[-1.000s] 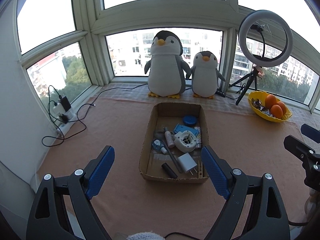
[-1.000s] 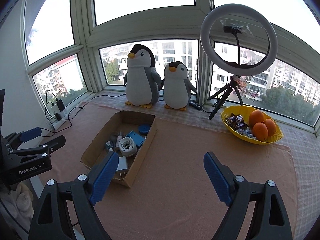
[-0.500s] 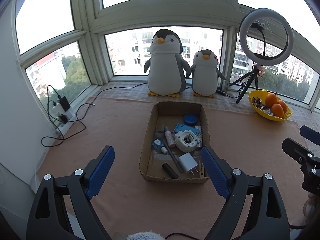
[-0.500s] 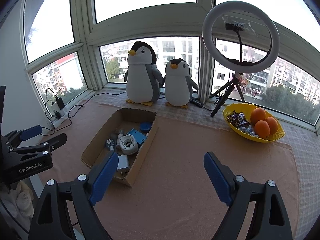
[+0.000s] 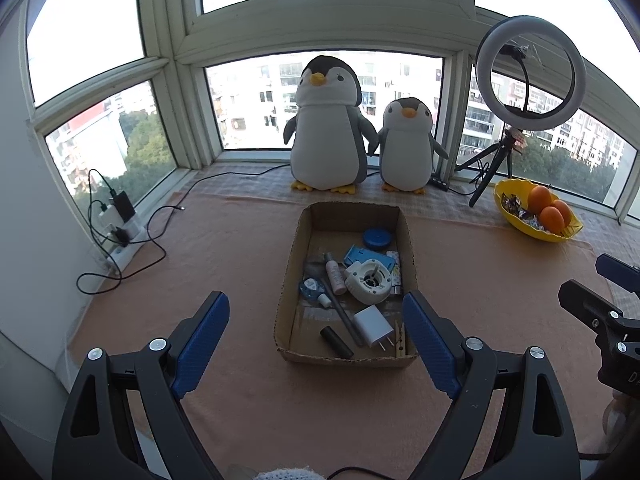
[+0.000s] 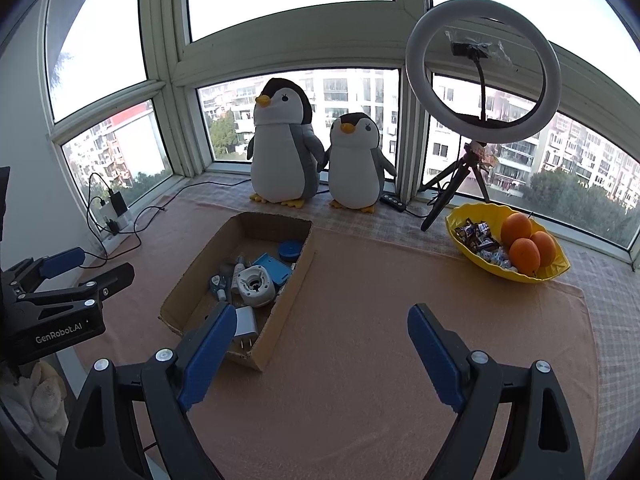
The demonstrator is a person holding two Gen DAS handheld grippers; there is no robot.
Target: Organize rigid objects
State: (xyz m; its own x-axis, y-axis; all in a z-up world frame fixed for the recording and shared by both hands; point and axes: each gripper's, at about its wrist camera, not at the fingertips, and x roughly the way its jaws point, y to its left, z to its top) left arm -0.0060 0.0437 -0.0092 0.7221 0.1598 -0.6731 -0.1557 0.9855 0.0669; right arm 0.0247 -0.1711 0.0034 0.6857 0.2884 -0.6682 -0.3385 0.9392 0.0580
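A shallow cardboard box (image 5: 346,216) lies on the peach cloth (image 5: 224,248) covering the bench, in front of two plush penguins (image 5: 326,128). Inside it are a white round device (image 5: 369,282), a white plug adapter (image 5: 373,325), a blue round lid (image 5: 377,239), a light-blue case (image 5: 358,256), a small pink-white bottle (image 5: 335,276), a black cylinder (image 5: 337,342), a grey pen (image 5: 340,312) and a wooden clothespin (image 5: 401,340).

The left gripper (image 5: 316,334) hovers before the box, jaws apart and empty. The right gripper (image 6: 322,342) hangs just right of the box, jaws wide, holding nothing.

A yellow bowl (image 6: 556,268) of oranges (image 6: 524,254) and sweets sits well to the right, beside a ring light (image 6: 482,68) on a tripod.
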